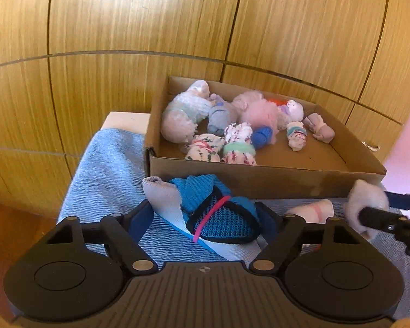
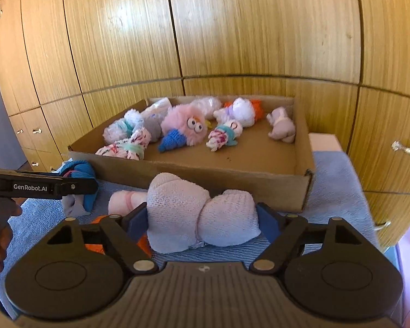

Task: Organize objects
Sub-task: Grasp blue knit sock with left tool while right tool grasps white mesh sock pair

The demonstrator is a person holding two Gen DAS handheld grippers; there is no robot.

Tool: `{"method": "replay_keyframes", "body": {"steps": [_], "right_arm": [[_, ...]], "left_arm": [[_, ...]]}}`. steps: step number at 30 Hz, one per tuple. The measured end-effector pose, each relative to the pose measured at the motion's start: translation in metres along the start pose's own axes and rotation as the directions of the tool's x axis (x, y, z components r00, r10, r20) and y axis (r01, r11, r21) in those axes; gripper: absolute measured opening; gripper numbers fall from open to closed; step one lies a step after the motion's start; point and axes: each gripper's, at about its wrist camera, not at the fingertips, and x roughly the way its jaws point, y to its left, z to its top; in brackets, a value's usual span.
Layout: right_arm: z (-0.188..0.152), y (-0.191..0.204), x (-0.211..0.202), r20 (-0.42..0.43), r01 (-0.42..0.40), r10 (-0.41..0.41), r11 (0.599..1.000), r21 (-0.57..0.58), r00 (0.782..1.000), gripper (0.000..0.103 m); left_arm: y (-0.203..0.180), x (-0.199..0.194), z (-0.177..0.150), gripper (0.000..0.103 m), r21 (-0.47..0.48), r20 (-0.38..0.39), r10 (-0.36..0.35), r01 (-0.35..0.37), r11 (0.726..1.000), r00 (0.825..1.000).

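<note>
The view is filled by wooden wardrobe doors (image 2: 259, 27) with metal handles (image 2: 407, 149). Sunlight is thrown across the panels. Wooden floor (image 1: 16, 224) is seen lower left.

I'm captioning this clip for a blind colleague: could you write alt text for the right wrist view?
The right gripper closes on a pale lilac sock bundle lying on a blue towel. Just beyond it is an open cardboard box holding rolled socks and a fluffy pink toy, with wooden cupboard doors behind. The left gripper reaches in from the left.
</note>
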Motion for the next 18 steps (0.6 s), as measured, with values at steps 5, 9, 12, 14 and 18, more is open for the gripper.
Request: {"method": "replay_keyframes", "body": {"steps": [5,9,12,14,18], "right_arm": [[0.000,0.000,-0.019,0.019,-0.014,0.015,1.000,-0.015,1.000,0.078],[-0.008,0.005,-0.040,0.012,-0.032,0.032,0.998,-0.062,0.999,0.078],[-0.019,0.005,-0.049,-0.015,-0.031,0.030,0.996,-0.084,0.999,0.079],[-0.022,0.007,-0.045,-0.025,-0.036,0.033,0.995,-0.097,0.999,0.079],[-0.031,0.005,-0.037,-0.060,-0.034,0.028,0.994,-0.102,0.998,0.081]], "left_arm": [[0.003,-0.028,-0.001,0.082,0.011,0.039,-0.006,0.006,1.000,0.999],[0.001,-0.055,-0.005,0.082,0.070,0.064,-0.046,0.041,0.997,0.997],[-0.006,-0.062,-0.014,0.082,0.129,0.037,-0.096,0.090,0.988,0.995],[-0.011,-0.060,-0.022,0.082,0.169,0.002,-0.139,0.137,0.976,0.990],[-0.013,-0.047,-0.037,0.083,0.172,-0.052,-0.153,0.160,0.972,0.987]]}}
